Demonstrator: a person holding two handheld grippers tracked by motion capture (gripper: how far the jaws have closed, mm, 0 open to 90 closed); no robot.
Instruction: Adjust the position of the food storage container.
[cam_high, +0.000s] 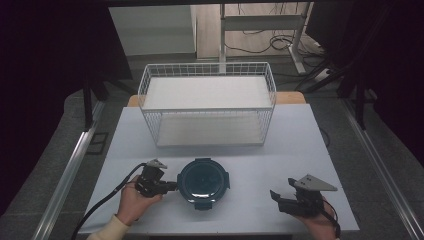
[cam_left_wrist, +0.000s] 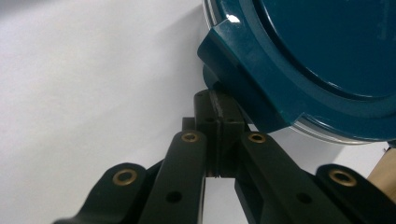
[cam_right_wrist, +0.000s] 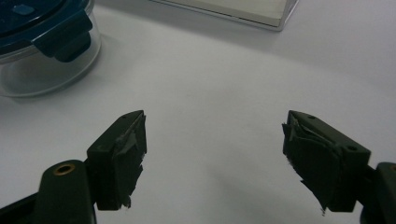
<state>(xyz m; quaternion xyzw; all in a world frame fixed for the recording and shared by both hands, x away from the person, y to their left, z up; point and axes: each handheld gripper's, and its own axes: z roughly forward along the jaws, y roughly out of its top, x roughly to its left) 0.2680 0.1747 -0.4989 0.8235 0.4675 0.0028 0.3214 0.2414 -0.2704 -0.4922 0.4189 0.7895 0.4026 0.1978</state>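
Round container (cam_high: 204, 181) sits near the front middle of the white desk (cam_high: 300, 145), clear see-through body, dark teal lid (cam_left_wrist: 327, 51) with snap flaps around the rim. Lid glossy, light glints on it. In the right gripper view the container (cam_right_wrist: 42, 51) shows at 10 o'clock, one flap (cam_right_wrist: 63, 42) folded down over the clear wall. Left gripper (cam_high: 167, 186) at the container's 9 o'clock, jaws pressed together with nothing between them, tips right up at a lid flap (cam_left_wrist: 243, 74); whether they touch it I can't tell. Right gripper (cam_high: 279, 196) at the container's 3 o'clock, well apart from it, jaws spread apart, nothing in them. White wire basket (cam_high: 207, 102) at the container's 12 o'clock, farther back on the desk.
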